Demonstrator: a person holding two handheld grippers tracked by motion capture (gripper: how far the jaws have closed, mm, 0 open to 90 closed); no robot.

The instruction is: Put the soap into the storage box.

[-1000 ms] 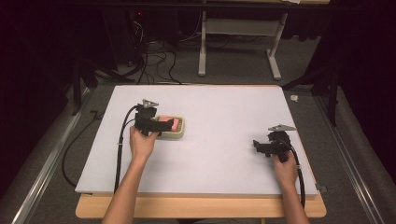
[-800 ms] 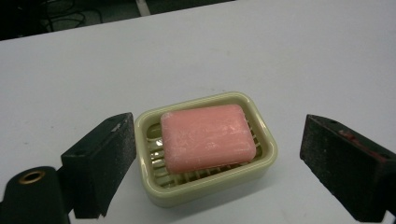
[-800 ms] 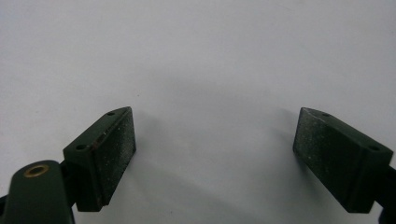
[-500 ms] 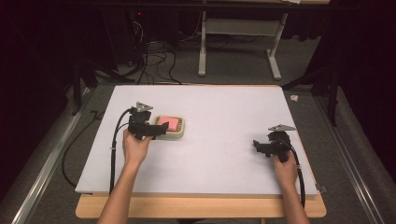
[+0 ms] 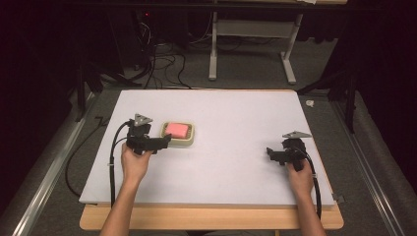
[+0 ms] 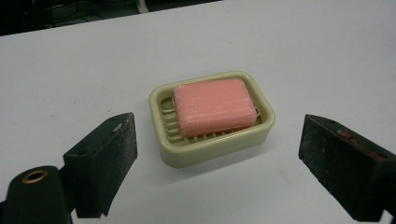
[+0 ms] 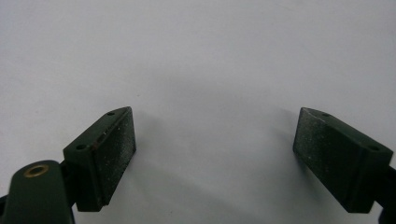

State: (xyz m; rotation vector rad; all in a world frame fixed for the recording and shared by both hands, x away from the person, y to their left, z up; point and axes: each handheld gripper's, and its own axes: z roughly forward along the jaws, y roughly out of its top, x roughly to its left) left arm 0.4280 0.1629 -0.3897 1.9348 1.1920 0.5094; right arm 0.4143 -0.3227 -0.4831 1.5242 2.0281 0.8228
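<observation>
Left tongs (image 6: 217, 163) gaping, soap (image 6: 214, 106) covering dish (image 6: 211, 144) ribs

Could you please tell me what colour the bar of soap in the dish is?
The soap is pink, in a pale cream-green dish; the left gripper view shows it best.

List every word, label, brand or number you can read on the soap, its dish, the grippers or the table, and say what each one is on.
None can be read.
Pink soap bar: top face shows no readable stamp or brand.
Cream soap dish: plain rim, no label.
Left gripper and right gripper: black jaws bear only screw holes, no markings.
White table: no print or sign.
</observation>
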